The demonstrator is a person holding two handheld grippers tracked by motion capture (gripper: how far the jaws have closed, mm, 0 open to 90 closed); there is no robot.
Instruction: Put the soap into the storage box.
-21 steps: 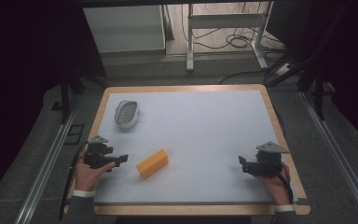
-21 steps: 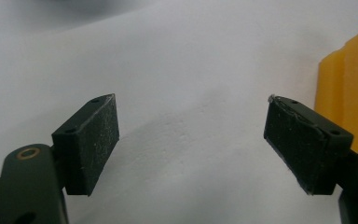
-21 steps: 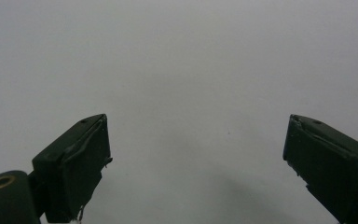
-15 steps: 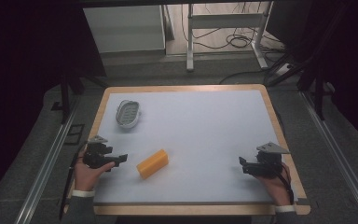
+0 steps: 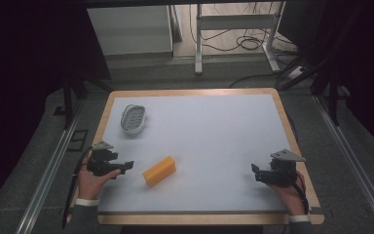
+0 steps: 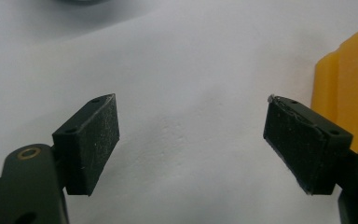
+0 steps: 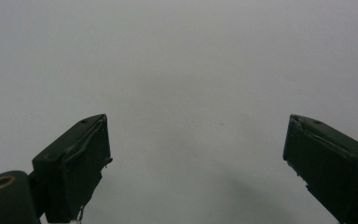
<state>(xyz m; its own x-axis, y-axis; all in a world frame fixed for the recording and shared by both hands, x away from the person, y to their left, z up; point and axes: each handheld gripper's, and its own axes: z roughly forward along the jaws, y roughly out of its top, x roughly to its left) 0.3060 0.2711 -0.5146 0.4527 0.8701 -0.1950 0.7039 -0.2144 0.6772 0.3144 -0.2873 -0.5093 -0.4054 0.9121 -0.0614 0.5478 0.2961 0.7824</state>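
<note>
Left gripper (image 5: 126, 166): jaws spread, nothing between them, low over the white mat (image 5: 214, 131), just left of the orange block (image 5: 159, 170) | right gripper (image 5: 255, 173): jaws spread, nothing held, near the mat's right edge | block: front-left of mat | grey dish (image 5: 134, 118): far-left corner, apart from block
</note>
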